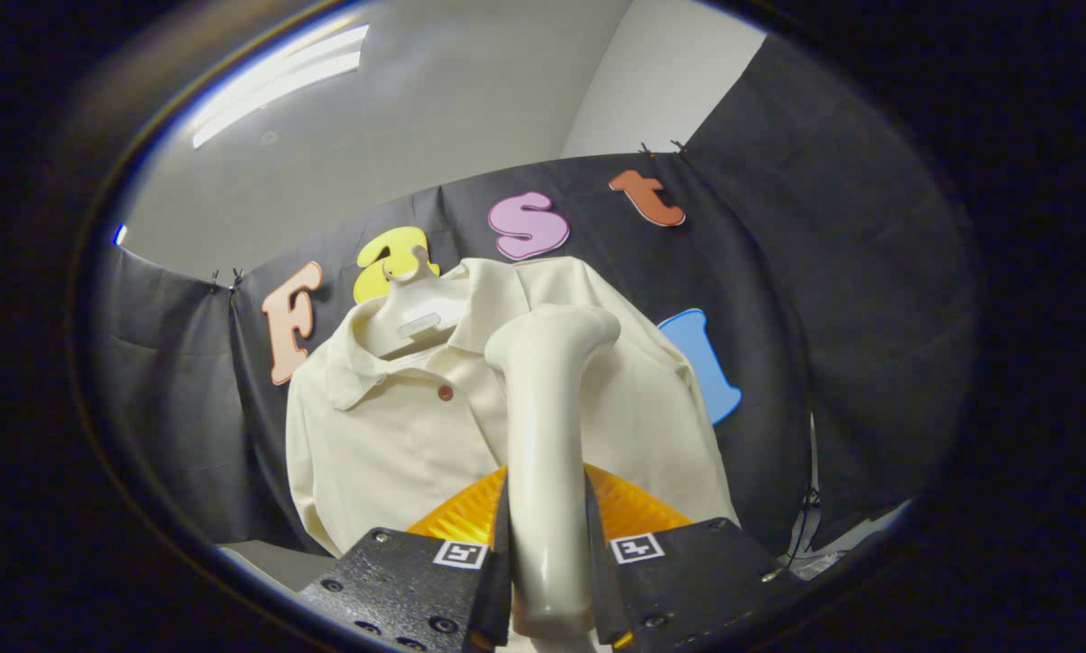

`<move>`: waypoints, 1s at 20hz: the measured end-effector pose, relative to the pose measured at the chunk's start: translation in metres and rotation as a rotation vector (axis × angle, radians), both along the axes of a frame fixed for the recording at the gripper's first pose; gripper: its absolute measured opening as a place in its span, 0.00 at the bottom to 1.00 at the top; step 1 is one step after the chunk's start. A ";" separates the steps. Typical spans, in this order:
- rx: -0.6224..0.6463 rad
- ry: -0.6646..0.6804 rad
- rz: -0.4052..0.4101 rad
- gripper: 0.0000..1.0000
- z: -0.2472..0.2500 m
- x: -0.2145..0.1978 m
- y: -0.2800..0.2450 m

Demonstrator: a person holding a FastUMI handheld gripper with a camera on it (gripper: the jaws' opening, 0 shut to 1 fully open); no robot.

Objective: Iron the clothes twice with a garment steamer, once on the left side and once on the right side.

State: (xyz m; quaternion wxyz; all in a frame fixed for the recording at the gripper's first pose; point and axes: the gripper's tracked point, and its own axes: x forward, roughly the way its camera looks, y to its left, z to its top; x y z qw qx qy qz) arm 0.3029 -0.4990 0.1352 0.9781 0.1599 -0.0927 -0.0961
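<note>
A cream polo shirt point(388, 435) with a small red button hangs on a white hanger point(413, 317) against the black cloth wall. My gripper point(547, 544) is shut on the handle of a cream garment steamer point(543, 426), which stands upright between the fingers. The steamer's bent head reaches up beyond the fingers and lies over the shirt's chest, slightly right of the collar. Whether the head touches the fabric is unclear. The steamer hides the middle of the shirt.
An orange ribbed part point(638, 512) sits just behind the fingers at the steamer's base. A dark cable point(810, 508) hangs by the wall to the shirt's right. A pale surface point(275, 558) lies below the shirt's left hem.
</note>
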 end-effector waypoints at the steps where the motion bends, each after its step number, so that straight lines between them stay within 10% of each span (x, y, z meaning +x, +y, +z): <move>1: 0.002 0.003 0.003 0.35 -0.006 0.003 0.000; 20: 0.143 0.132 0.003 0.35 -0.156 -0.023 -0.007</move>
